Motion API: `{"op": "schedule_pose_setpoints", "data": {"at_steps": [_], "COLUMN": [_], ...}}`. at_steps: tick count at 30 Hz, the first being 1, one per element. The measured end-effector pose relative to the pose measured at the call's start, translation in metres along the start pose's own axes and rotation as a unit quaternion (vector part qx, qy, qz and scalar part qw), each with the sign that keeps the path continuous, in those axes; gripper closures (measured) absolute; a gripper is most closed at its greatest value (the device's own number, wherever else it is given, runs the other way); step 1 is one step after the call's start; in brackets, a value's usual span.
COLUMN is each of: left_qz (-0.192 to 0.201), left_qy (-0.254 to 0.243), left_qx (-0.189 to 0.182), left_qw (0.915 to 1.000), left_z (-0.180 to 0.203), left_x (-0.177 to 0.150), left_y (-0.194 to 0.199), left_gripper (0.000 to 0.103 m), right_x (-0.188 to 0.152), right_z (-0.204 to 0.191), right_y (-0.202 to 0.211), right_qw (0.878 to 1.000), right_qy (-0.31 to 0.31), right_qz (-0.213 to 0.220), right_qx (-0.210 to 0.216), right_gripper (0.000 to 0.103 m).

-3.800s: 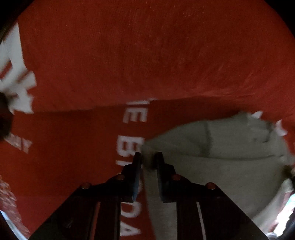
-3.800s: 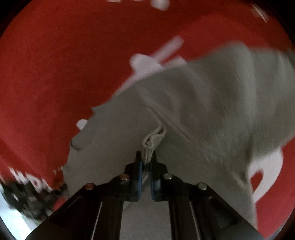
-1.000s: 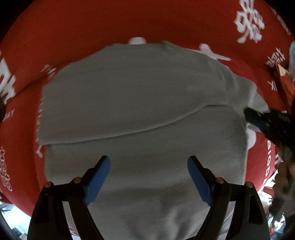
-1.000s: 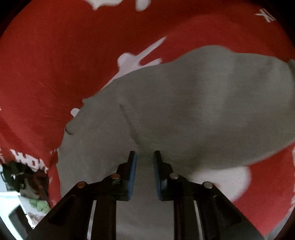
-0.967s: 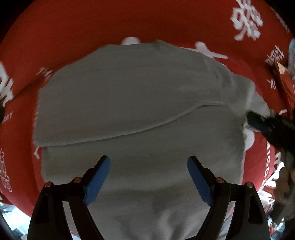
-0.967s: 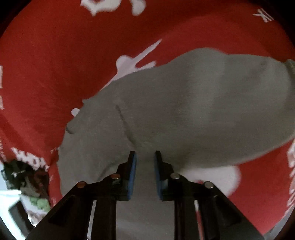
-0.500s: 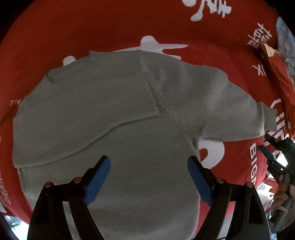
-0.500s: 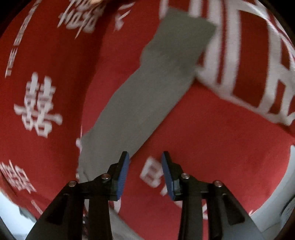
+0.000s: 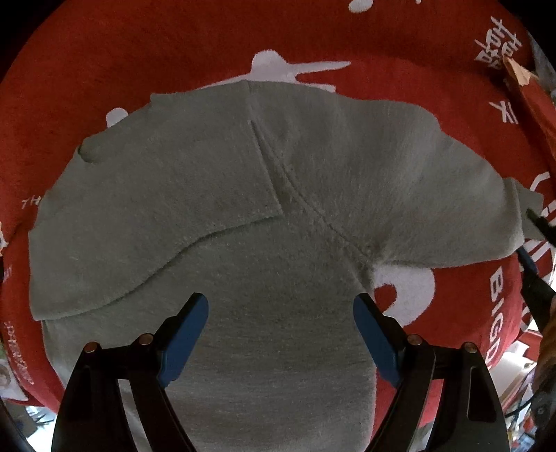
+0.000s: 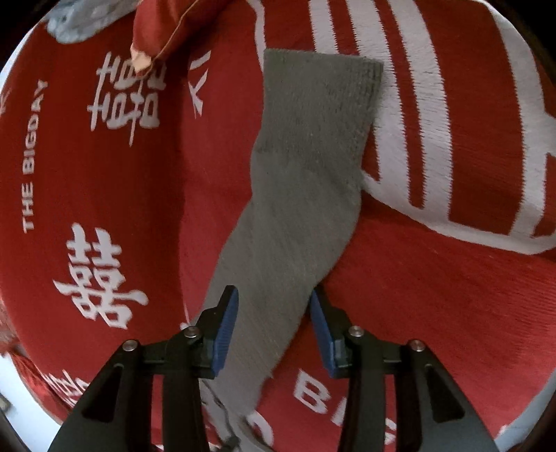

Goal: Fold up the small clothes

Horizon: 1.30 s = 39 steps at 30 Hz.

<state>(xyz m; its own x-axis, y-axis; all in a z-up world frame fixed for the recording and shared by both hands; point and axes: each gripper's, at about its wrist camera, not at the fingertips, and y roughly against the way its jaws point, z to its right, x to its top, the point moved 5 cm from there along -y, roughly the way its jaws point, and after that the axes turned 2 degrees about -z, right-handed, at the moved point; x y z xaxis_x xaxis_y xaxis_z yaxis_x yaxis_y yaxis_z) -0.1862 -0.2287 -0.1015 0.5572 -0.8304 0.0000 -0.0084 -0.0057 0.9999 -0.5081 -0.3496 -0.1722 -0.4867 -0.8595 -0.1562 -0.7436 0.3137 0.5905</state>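
Note:
A small grey knit sweater [image 9: 278, 250] lies flat on a red cloth. Its left sleeve [image 9: 156, 215] is folded in over the body. Its right sleeve [image 9: 399, 187] stretches out to the right. My left gripper [image 9: 279, 333] is wide open and empty above the sweater's body. My right gripper [image 10: 274, 327] is open, its jaws standing on either side of the outstretched sleeve [image 10: 302, 194] without closing on it. The sleeve's ribbed cuff [image 10: 323, 73] lies ahead of it. The right gripper's dark tip also shows at the right edge of the left wrist view [image 9: 535, 236].
The red cloth [image 10: 87, 174] carries white characters and lettering and covers the whole work surface. A red packet [image 10: 163, 27] and a grey-blue item [image 10: 80, 17] lie at its far edge. The cloth's edge and floor clutter [image 9: 521, 382] show at lower right.
Earlier both grippers were shut on the sweater; both have let go. The left gripper has risen, showing the whole garment. The right gripper moved out to the right sleeve and opened wider.

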Motion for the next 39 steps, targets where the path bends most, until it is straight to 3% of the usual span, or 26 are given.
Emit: {"op": "schedule_pose_setpoints", "data": {"at_steps": [8,10,11,13,19,24,27,29,34,37,39], "left_qz": [-0.008,-0.009,-0.009,-0.008,0.015,0.052,0.066,0.068,0.064,0.048,0.039], "left_qy": [0.003,0.006,0.007,0.011,0.036,0.079,0.114,0.131,0.178,0.199,0.215], "left_qx": [0.008,0.009,0.009,0.010,0.006,0.006,0.011,0.013,0.019,0.014,-0.001], "left_qw": [0.9999,0.9999,0.9999,0.9999,0.9992,0.9955,0.9912,0.9889,0.9819,0.9787,0.9758], "left_z": [-0.001,-0.003,-0.004,-0.007,-0.037,-0.092,-0.142,-0.174,-0.253,-0.288,-0.308], "left_x": [0.002,0.003,-0.001,-0.001,0.001,0.000,-0.009,-0.012,-0.042,-0.052,-0.058], "left_y": [-0.004,-0.004,-0.002,0.000,0.016,0.031,0.036,0.037,0.026,0.011,0.003], "left_gripper": [0.017,0.017,0.017,0.017,0.017,0.017,0.017,0.017,0.017,0.017,0.017], "right_x": [0.005,0.004,0.003,0.002,-0.021,-0.074,-0.129,-0.180,-0.302,-0.348,-0.361], "right_z": [-0.011,-0.015,-0.018,-0.027,-0.100,-0.167,-0.207,-0.227,-0.223,-0.192,-0.168], "right_y": [-0.018,-0.024,-0.027,-0.027,-0.020,-0.038,-0.061,-0.085,-0.160,-0.202,-0.223], "right_qw": [0.998,0.996,0.995,0.992,0.978,0.955,0.932,0.909,0.855,0.846,0.850], "right_qy": [-0.030,-0.039,-0.045,-0.044,0.060,0.167,0.249,0.313,0.420,0.416,0.405], "right_qz": [-0.022,-0.036,-0.046,-0.054,-0.097,-0.154,-0.190,-0.221,-0.297,-0.334,-0.335], "right_qx": [0.056,0.065,0.076,0.102,0.177,0.191,0.183,0.166,0.076,0.019,-0.039], "right_gripper": [0.057,0.077,0.094,0.095,0.095,0.095,0.095,0.095,0.095,0.095,0.091]}}
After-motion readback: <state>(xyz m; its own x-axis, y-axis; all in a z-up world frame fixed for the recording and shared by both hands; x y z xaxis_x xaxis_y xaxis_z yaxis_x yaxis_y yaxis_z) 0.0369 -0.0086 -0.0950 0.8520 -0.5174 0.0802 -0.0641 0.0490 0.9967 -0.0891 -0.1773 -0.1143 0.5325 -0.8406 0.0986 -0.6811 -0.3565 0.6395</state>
